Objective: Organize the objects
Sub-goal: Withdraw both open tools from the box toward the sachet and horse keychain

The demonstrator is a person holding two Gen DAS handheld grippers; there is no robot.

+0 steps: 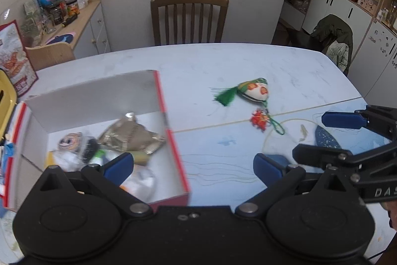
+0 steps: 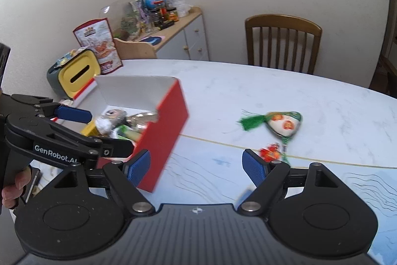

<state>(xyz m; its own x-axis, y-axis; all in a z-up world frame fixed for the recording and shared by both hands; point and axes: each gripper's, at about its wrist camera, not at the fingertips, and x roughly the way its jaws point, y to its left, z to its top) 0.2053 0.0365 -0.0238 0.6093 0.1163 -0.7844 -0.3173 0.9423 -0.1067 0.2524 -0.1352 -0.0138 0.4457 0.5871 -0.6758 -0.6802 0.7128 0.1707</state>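
OK, both grippers spread wide and empty, left gripper (image 1: 193,164) over the red box (image 1: 171,140) edge, right gripper (image 2: 197,165) beside it; tasselled sachet (image 1: 255,91) on table (image 1: 310,71) at 1 o'clock, probably untouched.

Box (image 1: 171,138) on table (image 1: 248,61), left portion. In box: foil pouch (image 1: 129,135), round badge (image 1: 70,142), other small items, piled together. Tasselled sachet (image 1: 255,91) on table, right of box, well apart. Small knotted charm (image 1: 259,119) just before sachet. Slotted container (image 2: 77,73) behind box, left. Printed bag (image 2: 99,44) behind container. Chair (image 1: 189,16) behind table. Sideboard (image 1: 82,24) beyond table, left.
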